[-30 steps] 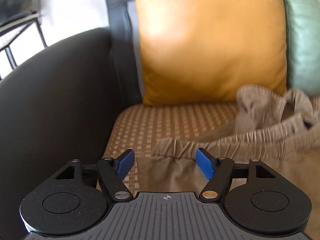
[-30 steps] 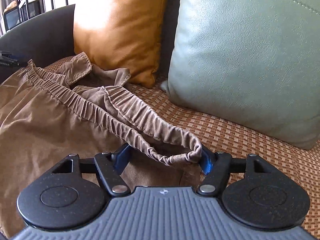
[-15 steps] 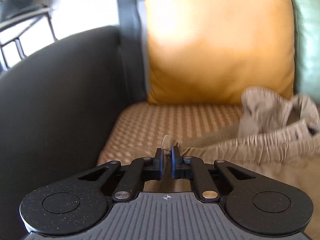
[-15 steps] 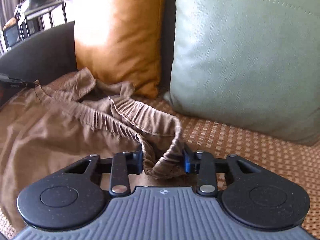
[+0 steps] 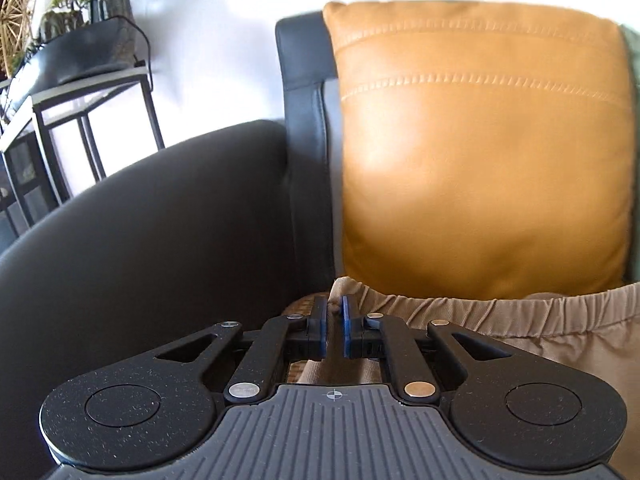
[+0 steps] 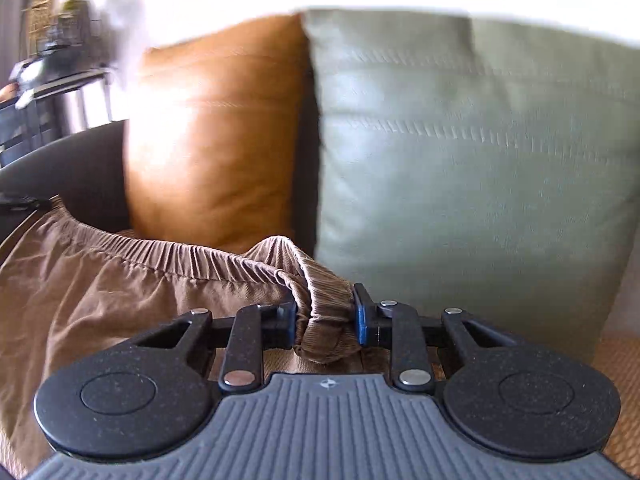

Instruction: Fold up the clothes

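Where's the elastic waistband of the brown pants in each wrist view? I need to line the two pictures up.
Left wrist: waistband runs along the lower right, its end pinched in the left gripper.
Right wrist: waistband crosses lower left to centre, bunched in the right gripper.
Shared landmark: orange cushion.

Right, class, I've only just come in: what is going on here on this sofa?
A person holding a gripper in each hand is starting to fold a pair of brown trousers on a sofa. The left gripper is shut on one end of the elastic waistband; the right gripper has just been closing and its jaws clamp a bunched wad of it. The band stretches between them, before an orange cushion and a green cushion.
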`<action>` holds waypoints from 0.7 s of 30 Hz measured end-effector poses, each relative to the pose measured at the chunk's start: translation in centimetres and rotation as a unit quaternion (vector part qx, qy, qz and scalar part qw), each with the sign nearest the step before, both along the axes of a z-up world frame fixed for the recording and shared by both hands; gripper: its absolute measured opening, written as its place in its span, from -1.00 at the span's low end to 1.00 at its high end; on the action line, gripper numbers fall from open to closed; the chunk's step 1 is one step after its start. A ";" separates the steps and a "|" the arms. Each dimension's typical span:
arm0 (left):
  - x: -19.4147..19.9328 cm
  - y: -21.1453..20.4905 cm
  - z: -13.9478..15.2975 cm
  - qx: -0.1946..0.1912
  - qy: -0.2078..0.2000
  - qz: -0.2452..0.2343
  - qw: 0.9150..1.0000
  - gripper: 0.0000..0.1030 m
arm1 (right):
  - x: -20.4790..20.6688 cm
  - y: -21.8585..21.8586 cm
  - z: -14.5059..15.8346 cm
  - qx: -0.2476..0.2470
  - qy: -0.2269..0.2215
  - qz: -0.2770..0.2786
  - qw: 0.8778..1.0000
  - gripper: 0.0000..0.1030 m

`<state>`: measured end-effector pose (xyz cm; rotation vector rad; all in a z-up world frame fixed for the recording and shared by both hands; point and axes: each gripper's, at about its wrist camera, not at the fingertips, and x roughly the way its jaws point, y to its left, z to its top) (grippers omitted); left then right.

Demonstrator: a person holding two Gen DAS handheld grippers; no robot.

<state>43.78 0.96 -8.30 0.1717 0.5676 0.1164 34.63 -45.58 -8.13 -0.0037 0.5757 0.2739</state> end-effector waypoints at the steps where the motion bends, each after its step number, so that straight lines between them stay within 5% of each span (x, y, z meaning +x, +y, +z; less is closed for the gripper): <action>1: 0.8 -0.5 -1.1 0.009 0.008 0.004 1.000 -0.95 | 1.1 0.0 -1.2 -0.002 0.017 -0.010 1.000 -0.43; 9: 3.5 -1.5 -8.2 0.057 0.062 0.015 0.996 -0.92 | 6.4 0.8 -10.3 -0.009 0.110 -0.030 0.993 -0.40; 12: 3.6 -2.3 -8.6 0.085 0.076 0.022 0.993 -0.66 | 6.9 0.9 -11.1 -0.009 0.125 -0.042 0.991 -0.26; 14: 3.2 -2.3 -7.4 0.098 0.070 0.031 0.992 -0.38 | 6.9 1.1 -10.7 -0.030 0.130 -0.060 0.989 0.11; 15: 2.7 -2.0 -6.1 0.093 0.061 0.036 0.993 -0.31 | 6.6 1.0 -10.0 -0.039 0.130 -0.070 0.988 0.18; 17: 1.4 -0.7 -3.2 0.066 0.039 0.047 0.996 0.15 | 5.4 0.6 -8.2 -0.040 0.114 -0.080 0.989 0.20; 21: -2.3 2.9 2.4 0.004 0.002 0.051 0.999 0.16 | 2.7 -1.1 -4.1 -0.030 0.076 -0.082 0.993 0.21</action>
